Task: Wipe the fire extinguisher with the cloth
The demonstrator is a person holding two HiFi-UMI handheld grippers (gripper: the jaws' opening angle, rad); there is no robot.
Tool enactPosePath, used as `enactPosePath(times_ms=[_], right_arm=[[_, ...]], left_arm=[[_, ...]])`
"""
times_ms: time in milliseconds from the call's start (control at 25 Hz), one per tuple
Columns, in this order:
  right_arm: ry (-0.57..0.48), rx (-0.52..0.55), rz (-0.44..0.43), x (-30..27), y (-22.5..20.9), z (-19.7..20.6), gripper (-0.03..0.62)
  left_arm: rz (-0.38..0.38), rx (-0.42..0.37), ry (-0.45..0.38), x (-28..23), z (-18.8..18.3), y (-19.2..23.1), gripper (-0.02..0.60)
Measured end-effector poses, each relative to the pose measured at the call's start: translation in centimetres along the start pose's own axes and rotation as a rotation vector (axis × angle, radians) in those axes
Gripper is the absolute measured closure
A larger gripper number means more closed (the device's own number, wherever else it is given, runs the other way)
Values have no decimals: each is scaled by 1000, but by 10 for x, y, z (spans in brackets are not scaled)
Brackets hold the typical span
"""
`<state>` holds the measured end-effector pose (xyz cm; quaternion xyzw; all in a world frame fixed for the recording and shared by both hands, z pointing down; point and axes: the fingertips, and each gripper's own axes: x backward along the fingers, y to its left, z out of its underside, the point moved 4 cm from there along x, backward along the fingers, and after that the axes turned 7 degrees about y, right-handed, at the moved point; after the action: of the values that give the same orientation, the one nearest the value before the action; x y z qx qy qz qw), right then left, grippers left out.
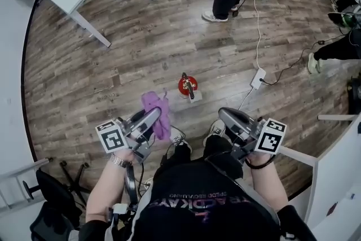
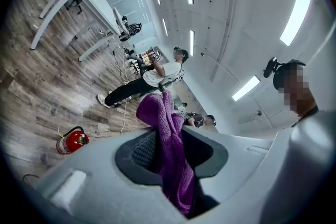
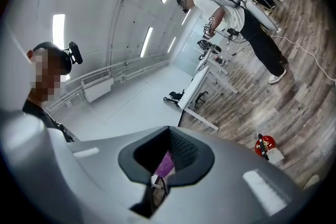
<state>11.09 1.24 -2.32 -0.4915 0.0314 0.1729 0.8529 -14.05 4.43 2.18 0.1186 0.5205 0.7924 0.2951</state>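
On the wood floor [image 1: 113, 53] before you, red metal fire extinguisher [image 1: 188, 86], your left gripper [image 1: 153, 116] clamping purple cloth [image 1: 155, 103], right gripper [image 1: 224, 114] closed, empty.

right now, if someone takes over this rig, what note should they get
Left hand-held gripper: shut on the purple cloth, which sticks out past its jaws.
Right hand-held gripper: shut, nothing in it.
Fire extinguisher: standing on the wooden floor ahead, apart from both grippers.
Done: cloth is in the grip.
Left: bring the cloth to the extinguisher and wipe it; no contact yet.
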Motion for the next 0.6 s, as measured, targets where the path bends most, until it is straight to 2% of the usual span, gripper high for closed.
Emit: enactPosePath(times_ms=[240,600], right_arm=[[73,-10,-41,-9,-36,-37,589],[335,19,-169,-9,-96,-88,589]], left_arm=[[-52,63,-95,-21,-3,17,477],[-155,124,-384,-69,20,26,477]])
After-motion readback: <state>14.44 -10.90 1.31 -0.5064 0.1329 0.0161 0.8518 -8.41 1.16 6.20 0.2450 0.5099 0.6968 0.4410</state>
